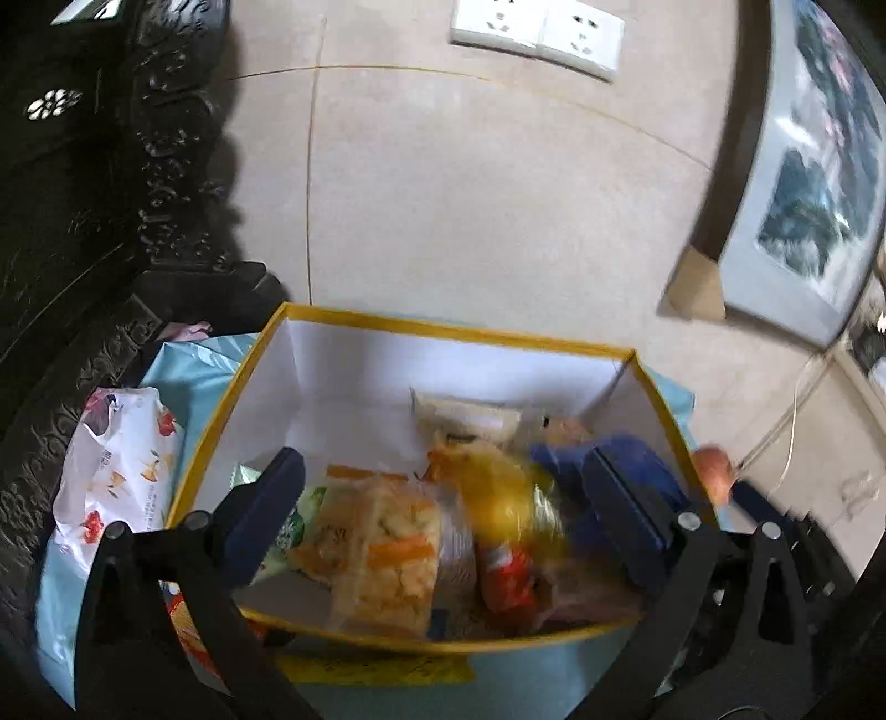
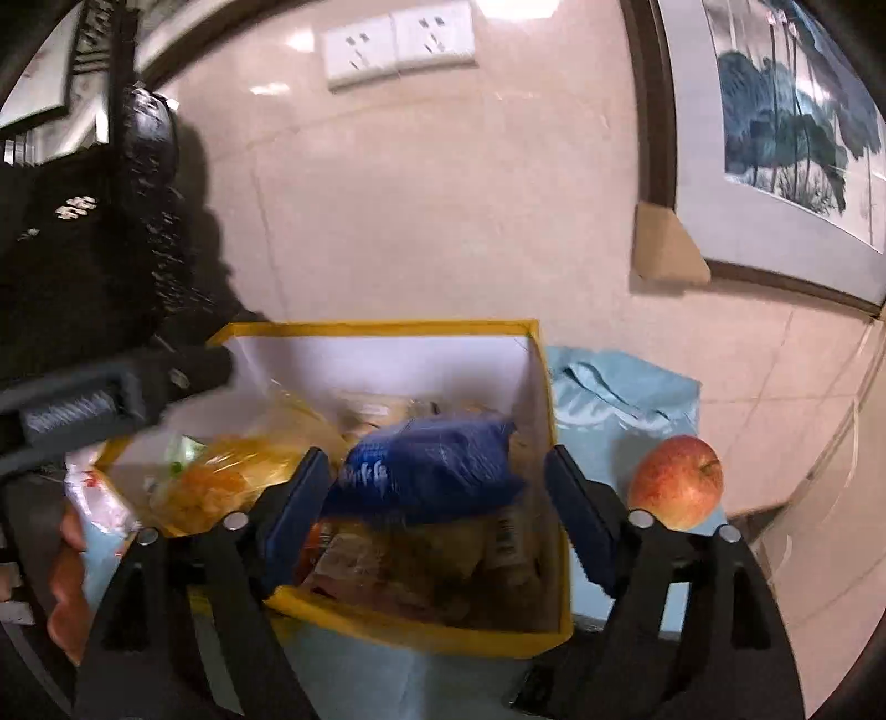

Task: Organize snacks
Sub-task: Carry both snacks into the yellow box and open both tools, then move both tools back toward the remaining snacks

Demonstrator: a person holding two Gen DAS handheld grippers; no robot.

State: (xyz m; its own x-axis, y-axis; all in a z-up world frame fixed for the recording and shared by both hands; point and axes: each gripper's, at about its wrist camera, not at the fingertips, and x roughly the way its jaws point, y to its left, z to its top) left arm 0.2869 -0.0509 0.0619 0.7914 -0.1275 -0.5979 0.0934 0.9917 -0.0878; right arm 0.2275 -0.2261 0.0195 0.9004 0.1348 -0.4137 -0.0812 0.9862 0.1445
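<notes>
The snacks lie heaped in a yellow-rimmed box (image 1: 659, 382) with white inner walls, which stands on a pale blue cloth (image 2: 626, 399) on the bench. In the left wrist view a clear packet of pale pastry (image 1: 382, 554) with orange bands lies toward the near left of the box, a yellow packet (image 1: 509, 498) sits in the middle with a red wrapper (image 1: 506, 576) below it, and a beige packet (image 1: 470, 415) rests toward the back. A blue packet (image 2: 432, 465) lies on top of the pile toward the right side of the box. Outside the box, on its left, a white bag (image 1: 116, 459) printed with fruit lies on the cloth, and on the right an apple (image 2: 678, 482) stands just beside the box wall. The left tool (image 1: 443, 515) hangs above the near part of the box with its jaws spread wide and nothing gripped between them. The right tool (image 2: 437, 509) is likewise wide open over the box, the blue packet showing between its fingers but free of the pads. A person's hand (image 2: 66, 587) shows at the left edge of the right wrist view. Behind the box a tiled wall (image 1: 470, 194) carries white sockets (image 2: 398, 41), with a framed picture (image 2: 786, 127) to the right and dark carved furniture (image 1: 83, 221) to the left.
</notes>
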